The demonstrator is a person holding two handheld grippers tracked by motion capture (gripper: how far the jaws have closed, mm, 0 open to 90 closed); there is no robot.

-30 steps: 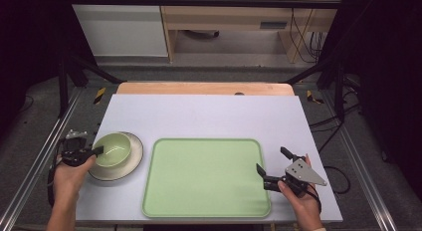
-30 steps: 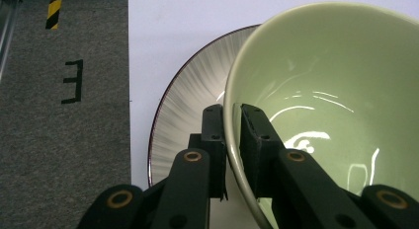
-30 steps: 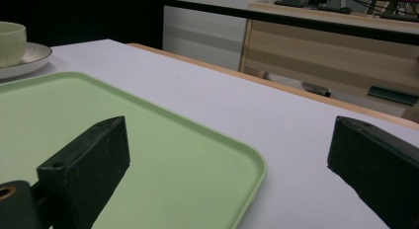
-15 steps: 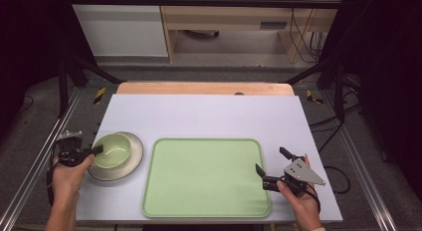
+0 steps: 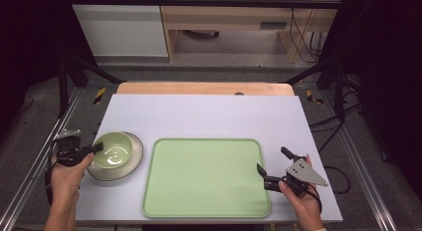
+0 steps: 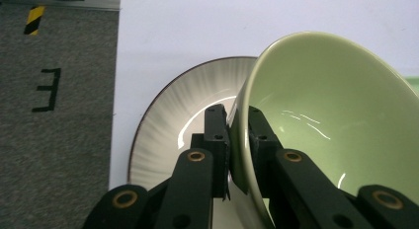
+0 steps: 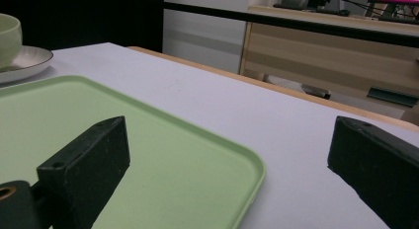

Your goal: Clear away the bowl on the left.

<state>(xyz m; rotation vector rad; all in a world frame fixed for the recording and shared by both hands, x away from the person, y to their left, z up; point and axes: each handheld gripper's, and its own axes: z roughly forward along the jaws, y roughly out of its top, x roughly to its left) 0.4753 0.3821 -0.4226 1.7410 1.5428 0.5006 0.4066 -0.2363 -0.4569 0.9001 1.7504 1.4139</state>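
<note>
A pale green bowl [image 5: 112, 151] sits on a white ribbed plate [image 5: 133, 159] at the table's left. My left gripper [image 5: 94, 148] is shut on the bowl's near-left rim; in the left gripper view one jaw is outside the wall and one inside the bowl [image 6: 326, 120], which tilts above the plate [image 6: 183, 115]. A large green tray [image 5: 206, 176] lies in the middle. At the tray's right edge my right gripper [image 5: 271, 161] stands open with nothing between its jaws; its view looks over the tray [image 7: 148, 150] toward the bowl [image 7: 9, 34] and plate [image 7: 24, 58].
The white tabletop [image 5: 209, 114] stretches behind the tray to a wooden back edge [image 5: 204, 88]. Grey floor [image 6: 54, 81] lies past the left edge. A wooden bench [image 7: 336, 56] stands behind the table.
My left gripper has drifted slightly left with the bowl's rim in its jaws, and the bowl has shifted a little on the plate. The right gripper has kept still.
</note>
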